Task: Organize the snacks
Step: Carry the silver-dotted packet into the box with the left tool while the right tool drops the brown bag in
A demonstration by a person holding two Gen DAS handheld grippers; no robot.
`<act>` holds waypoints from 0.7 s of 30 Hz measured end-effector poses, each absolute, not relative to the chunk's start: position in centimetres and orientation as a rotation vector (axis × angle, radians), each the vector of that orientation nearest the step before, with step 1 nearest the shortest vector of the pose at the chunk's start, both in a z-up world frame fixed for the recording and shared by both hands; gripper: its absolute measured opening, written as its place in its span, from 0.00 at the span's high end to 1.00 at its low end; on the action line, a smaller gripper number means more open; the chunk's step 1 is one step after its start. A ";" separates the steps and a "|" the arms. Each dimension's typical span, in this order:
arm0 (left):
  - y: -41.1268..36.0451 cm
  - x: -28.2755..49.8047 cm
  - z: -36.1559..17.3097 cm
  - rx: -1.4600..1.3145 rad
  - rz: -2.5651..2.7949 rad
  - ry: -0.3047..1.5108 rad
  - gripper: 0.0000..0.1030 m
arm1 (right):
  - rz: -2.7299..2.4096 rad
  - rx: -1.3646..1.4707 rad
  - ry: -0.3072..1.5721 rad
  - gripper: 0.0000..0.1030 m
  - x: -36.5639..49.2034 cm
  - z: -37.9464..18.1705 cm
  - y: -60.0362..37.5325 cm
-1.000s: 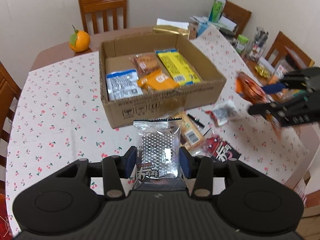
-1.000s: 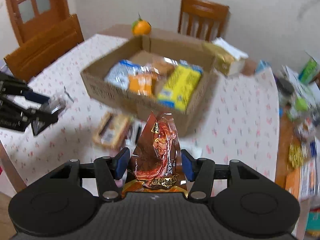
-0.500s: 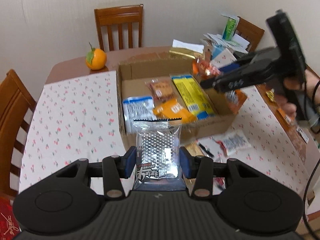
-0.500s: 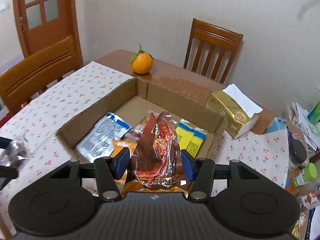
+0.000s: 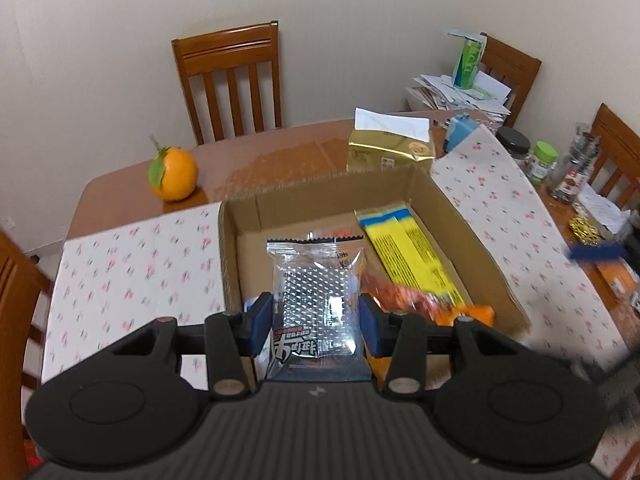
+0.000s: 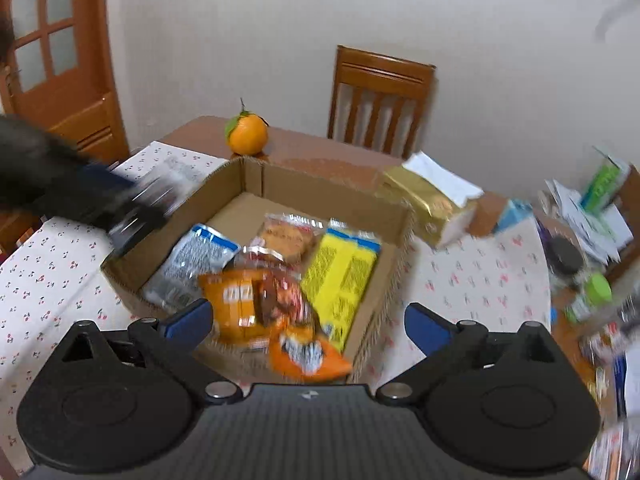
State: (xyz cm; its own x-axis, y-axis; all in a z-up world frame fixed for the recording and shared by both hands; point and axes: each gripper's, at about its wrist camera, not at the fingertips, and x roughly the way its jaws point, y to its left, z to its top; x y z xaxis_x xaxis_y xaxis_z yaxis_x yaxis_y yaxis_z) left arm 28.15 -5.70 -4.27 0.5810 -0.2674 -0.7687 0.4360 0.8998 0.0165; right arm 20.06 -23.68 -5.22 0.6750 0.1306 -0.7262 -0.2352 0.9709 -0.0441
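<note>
A brown cardboard box (image 5: pixel 472 236) (image 6: pixel 248 178) stands on the table with several snack packs inside, among them a yellow pack (image 5: pixel 408 256) (image 6: pixel 344 272). My left gripper (image 5: pixel 316 320) is shut on a clear silver snack packet (image 5: pixel 316 284) and holds it above the box's near edge. My right gripper (image 6: pixel 308 320) is open and empty above the box's near right side. A red-orange snack pack (image 6: pixel 280 296) lies blurred in the box just below it. The left gripper shows as a dark blur at the left of the right wrist view (image 6: pixel 120 212).
An orange (image 5: pixel 173 174) (image 6: pixel 247 136) sits on the bare wood behind the box. A gold tissue pack (image 5: pixel 390 146) (image 6: pixel 434 204) lies at the box's far right corner. Jars (image 5: pixel 542 162) and papers (image 5: pixel 460 94) crowd the right side. Wooden chairs (image 5: pixel 228 80) surround the table.
My right gripper has opened and let the red-orange pack drop into the box. My left gripper has moved forward over the box, still holding the clear packet.
</note>
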 end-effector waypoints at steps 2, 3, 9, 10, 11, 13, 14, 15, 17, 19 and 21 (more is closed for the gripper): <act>-6.4 30.0 -5.0 0.229 -0.400 0.868 0.57 | 0.192 -0.114 0.823 0.00 18.8 -5.5 -24.1; -6.6 30.9 -5.4 0.232 -0.390 0.877 0.57 | 0.193 -0.104 0.839 0.00 18.1 -5.7 -24.2; -6.9 34.9 -7.0 0.219 -0.322 0.888 0.50 | 0.155 -0.101 0.904 0.00 14.9 -6.9 -25.0; -6.8 35.2 -7.0 0.213 -0.299 0.872 0.44 | 0.147 -0.097 0.913 0.00 14.5 -7.1 -25.1; -6.8 35.4 -7.0 0.211 -0.280 0.857 0.29 | 0.142 -0.093 0.922 0.00 14.2 -7.3 -25.2; -6.8 35.3 -6.7 0.216 -0.246 0.827 0.18 | 0.132 -0.090 0.930 0.00 13.7 -7.7 -25.3; -6.7 35.0 -6.4 0.218 -0.244 0.815 0.18 | 0.127 -0.092 0.937 0.00 13.5 -7.9 -25.3; -6.6 34.6 -6.1 0.218 -0.251 0.812 0.18 | 0.124 -0.096 0.943 0.00 13.3 -8.2 -25.3; -6.3 33.4 -5.4 0.216 -0.269 0.804 0.15 | 0.119 -0.105 0.954 0.00 12.9 -8.6 -25.2; -6.1 31.9 -4.9 0.237 -0.267 0.795 0.13 | 0.117 -0.115 0.964 0.00 12.5 -9.0 -25.0; -5.8 30.2 -4.4 0.271 -0.259 0.781 0.12 | 0.123 -0.124 0.978 0.00 12.2 -9.5 -24.7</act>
